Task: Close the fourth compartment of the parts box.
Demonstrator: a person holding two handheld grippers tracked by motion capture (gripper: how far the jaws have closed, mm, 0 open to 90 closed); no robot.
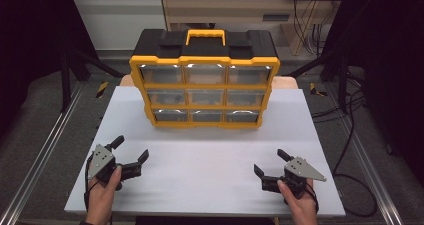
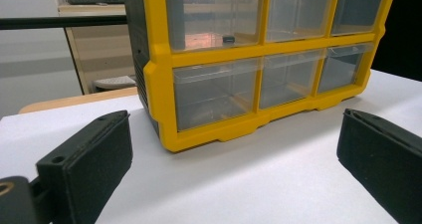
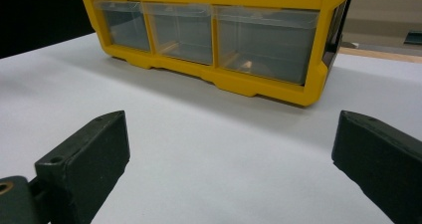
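Drawer cabinet (image 1: 204,80) stands at the table's (image 1: 210,185) back edge, centred; left gripper (image 1: 131,149) and right gripper (image 1: 270,161) sit near the front corners.

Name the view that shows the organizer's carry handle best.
The high view: the yellow handle sits in full sight atop the drawer organizer. The left gripper view and right gripper view catch its lower drawers and frame, cropped below the top.
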